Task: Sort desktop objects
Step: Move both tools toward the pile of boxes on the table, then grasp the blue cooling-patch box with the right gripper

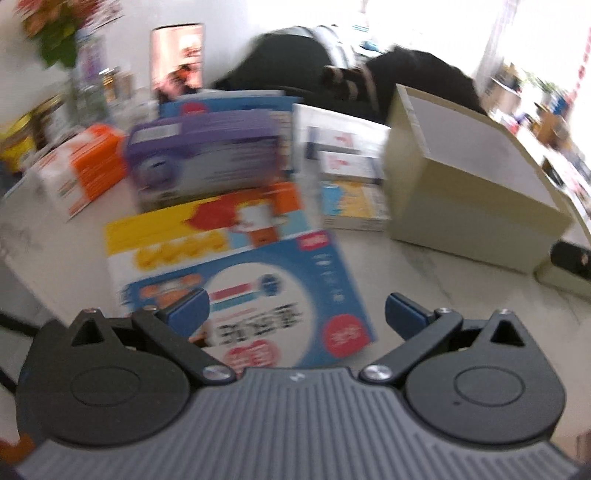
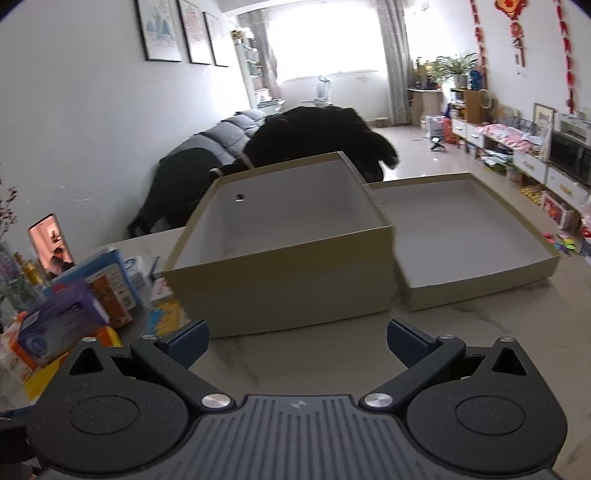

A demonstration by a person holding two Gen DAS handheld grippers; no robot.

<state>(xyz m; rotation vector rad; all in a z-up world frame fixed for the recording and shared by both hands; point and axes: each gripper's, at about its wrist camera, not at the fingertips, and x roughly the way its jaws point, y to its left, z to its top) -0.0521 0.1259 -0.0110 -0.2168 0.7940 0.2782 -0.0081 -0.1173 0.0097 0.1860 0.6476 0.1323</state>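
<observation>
In the blurred left wrist view my left gripper (image 1: 297, 314) is open and empty, just above a flat blue box (image 1: 258, 295). Behind it lie a yellow box (image 1: 192, 225), a purple box (image 1: 203, 158), an orange and white box (image 1: 79, 170) and small white boxes (image 1: 343, 155). A beige open cardboard box (image 1: 469, 177) stands to the right. In the right wrist view my right gripper (image 2: 297, 345) is open and empty in front of that open box (image 2: 288, 277), whose inside is bare. Its shallow lid (image 2: 476, 273) lies open side up to the right.
The white marble table (image 2: 332, 354) holds everything. The purple box (image 2: 59, 325) and other packages (image 2: 107, 280) pile at the left. A vase of flowers (image 1: 55, 33) and bottles stand at the far left. Black coats (image 2: 317, 136) hang on a sofa behind the table.
</observation>
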